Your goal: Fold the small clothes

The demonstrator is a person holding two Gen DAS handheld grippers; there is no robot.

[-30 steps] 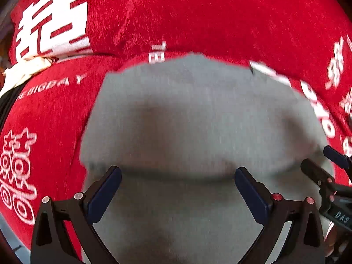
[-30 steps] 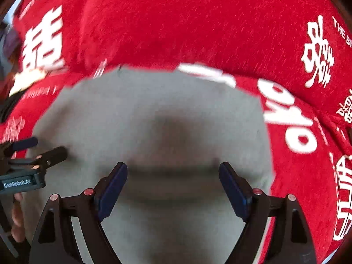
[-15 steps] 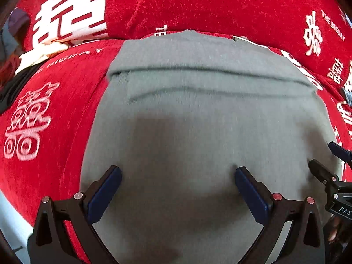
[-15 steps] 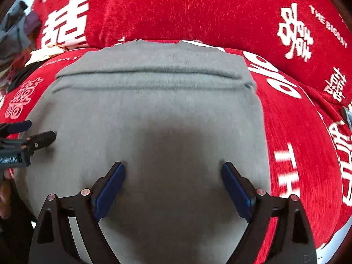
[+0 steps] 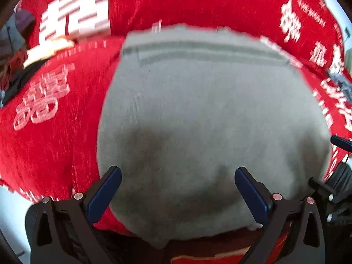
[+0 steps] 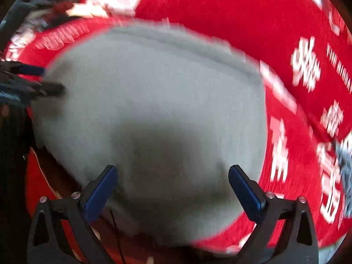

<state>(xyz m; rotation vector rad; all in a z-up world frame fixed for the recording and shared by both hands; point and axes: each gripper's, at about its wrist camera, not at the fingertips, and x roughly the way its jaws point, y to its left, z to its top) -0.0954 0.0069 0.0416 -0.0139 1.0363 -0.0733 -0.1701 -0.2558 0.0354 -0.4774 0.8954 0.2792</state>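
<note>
Left gripper (image 5: 177,189) and right gripper (image 6: 172,187) (jaws spread) above grey garment (image 5: 209,121).

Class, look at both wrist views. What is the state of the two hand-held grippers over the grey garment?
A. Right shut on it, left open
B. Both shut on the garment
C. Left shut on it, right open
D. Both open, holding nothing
D: the left hand-held gripper and the right hand-held gripper both show blue pads spread wide apart above the grey garment, with no cloth pinched between them.

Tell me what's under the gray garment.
The gray garment lies on a red cloth with white lettering, which shows around it. Whatever lies directly beneath its middle is covered.
</note>
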